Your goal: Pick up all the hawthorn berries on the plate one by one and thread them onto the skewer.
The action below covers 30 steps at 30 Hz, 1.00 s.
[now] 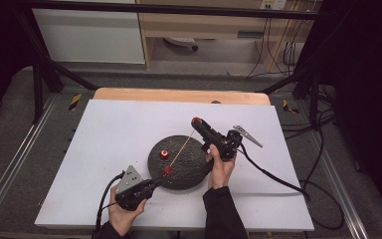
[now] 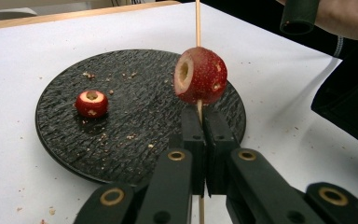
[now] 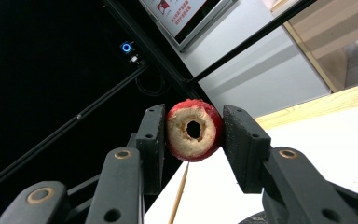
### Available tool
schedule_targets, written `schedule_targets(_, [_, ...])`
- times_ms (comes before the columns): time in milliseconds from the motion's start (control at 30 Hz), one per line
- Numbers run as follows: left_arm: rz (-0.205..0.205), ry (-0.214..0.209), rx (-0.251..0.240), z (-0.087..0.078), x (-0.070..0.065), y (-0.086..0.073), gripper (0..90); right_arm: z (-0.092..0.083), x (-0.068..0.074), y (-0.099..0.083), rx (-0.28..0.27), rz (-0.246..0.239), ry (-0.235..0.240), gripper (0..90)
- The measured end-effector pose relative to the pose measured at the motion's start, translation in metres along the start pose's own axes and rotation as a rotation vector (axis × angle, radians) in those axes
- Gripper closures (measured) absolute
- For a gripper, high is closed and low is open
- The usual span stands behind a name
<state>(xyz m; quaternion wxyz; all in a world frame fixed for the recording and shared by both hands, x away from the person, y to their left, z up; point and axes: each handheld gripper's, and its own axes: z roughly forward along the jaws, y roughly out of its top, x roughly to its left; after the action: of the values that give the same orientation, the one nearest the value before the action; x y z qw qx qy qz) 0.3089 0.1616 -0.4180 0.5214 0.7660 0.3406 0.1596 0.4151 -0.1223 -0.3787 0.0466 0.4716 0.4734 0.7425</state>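
**Asker:** Fruit on the skewer so far, how many pieces?

**Describer:** One small cored red fruit (image 2: 200, 75) sits threaded low on the thin wooden skewer (image 1: 181, 147), just above the jaws of the left hand-held gripper (image 2: 200, 122). Those jaws are pressed fully together on the stick's lower end and hold it slanting over the round black textured plate (image 1: 195, 172).

**Asker:** And the right one?

**Describer:** The right hand-held gripper (image 3: 194, 134) is closed on a second cored red fruit (image 3: 194, 130), its pads pressing both sides. It is held up in the air by the far tip of the skewer. I cannot tell whether the tip has entered the hole yet; seen along the right jaws, the stick runs beneath the fruit.

**Asker:** Anything left on the plate?

**Describer:** A third cored red fruit (image 2: 92, 103) lies on the plate, apart from both tools, among crumbs. The plate rests on the white worktop (image 1: 104, 144).

**Asker:** So how far along?

**Describer:** By my judgement, about a third: one piece threaded, one being presented to the tip, one still waiting.
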Motion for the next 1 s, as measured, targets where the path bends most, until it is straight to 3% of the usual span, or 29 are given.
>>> schedule_targets(700, [-0.002, 0.004, -0.004, 0.0003, -0.0005, -0.0001, 88.3, 0.0005, -0.0003, -0.0003, 0.008, 0.005, 0.001, 61.3])
schedule_targets(1000, [-0.039, 0.021, -0.034, 0.0066, -0.0088, 0.0052, 88.2, 0.0008, 0.0003, -0.0037, -0.016, 0.019, 0.011, 61.4])
